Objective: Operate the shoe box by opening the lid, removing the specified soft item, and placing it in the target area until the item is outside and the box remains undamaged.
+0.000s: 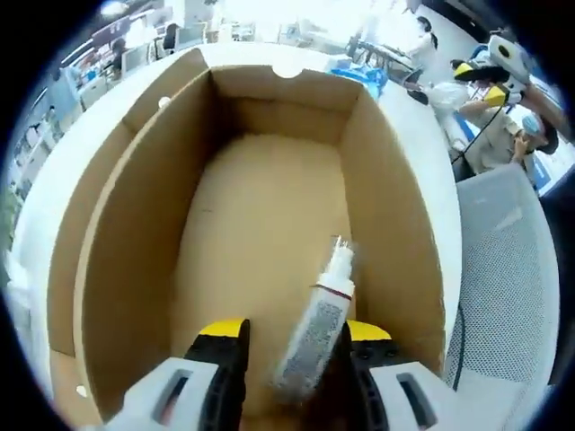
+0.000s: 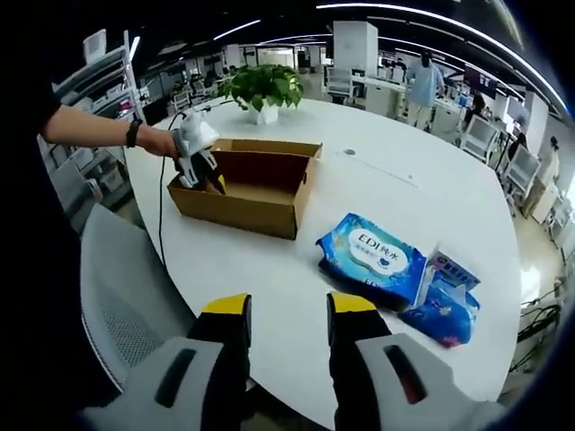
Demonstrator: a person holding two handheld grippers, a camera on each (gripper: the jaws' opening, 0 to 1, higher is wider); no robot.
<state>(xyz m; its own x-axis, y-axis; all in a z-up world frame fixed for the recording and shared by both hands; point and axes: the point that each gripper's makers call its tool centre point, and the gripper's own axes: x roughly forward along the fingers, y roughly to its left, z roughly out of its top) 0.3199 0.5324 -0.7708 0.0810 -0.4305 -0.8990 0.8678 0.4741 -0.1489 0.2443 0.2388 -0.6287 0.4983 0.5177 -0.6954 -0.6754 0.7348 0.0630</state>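
L gripper (image 1: 292, 359) dips into the open shoe box (image 1: 135, 206), jaws part-open astride a white tube (image 1: 316, 328) w/o clamping it; tube's long axis runs fwd along the jaws, by the box's right wall. R gripper (image 2: 286, 310) hovers wide open, empty, well apart, near the wipes pack (image 2: 373, 256) on the table (image 2: 395, 180).

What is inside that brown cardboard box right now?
In the left gripper view, the box holds one white tube lying on its bare floor, between the left gripper jaws. The near corners under the gripper are hidden, so anything there cannot be seen.
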